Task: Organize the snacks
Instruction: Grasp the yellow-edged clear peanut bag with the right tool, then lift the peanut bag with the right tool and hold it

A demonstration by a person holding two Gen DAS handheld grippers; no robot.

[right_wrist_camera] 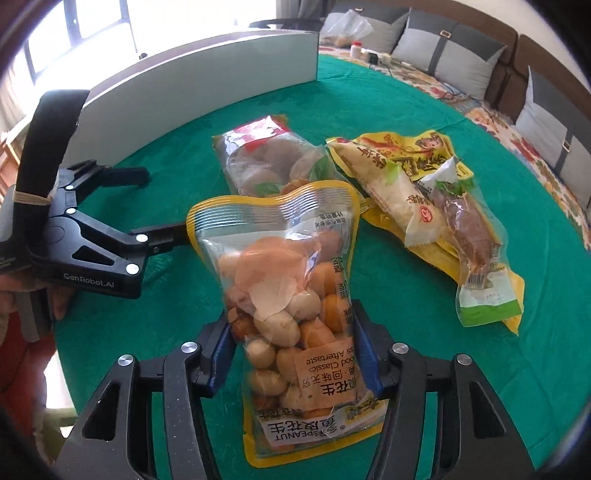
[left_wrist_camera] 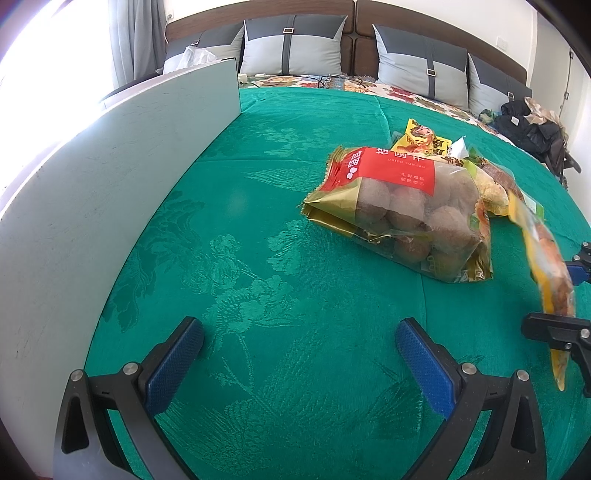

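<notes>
Covering the whole work surface is a green cloth (left_wrist_camera: 258,229) woven with a flower pattern, and a white board (left_wrist_camera: 122,166) stands upright along its left edge. Beyond the cloth's far edge lies a bed with a flowered cover (left_wrist_camera: 399,90), a row of grey cushions (left_wrist_camera: 291,46) propped against a brown padded headboard (left_wrist_camera: 258,11), and a dark heap of clothes (left_wrist_camera: 532,125) at the far right. Bright daylight floods in from a window (right_wrist_camera: 85,26) on the left.

The right claw (right_wrist_camera: 297,350) is clamped on a clear, yellow-edged bag of peanuts (right_wrist_camera: 291,295), its blue pads pressing the bag's two sides near the bottom, so the bag stands up above the cloth near the camera. Just behind it, a bag of dried longans (left_wrist_camera: 402,206) with a red label lies flat on the cloth. To the right of that sits a pile of yellow snack packets (right_wrist_camera: 417,177), with a small white packet and a clear packet with a green end lying on top.

The left claw (left_wrist_camera: 299,354) hovers over bare cloth with its fingers apart and nothing between them, to the left of the snacks.
</notes>
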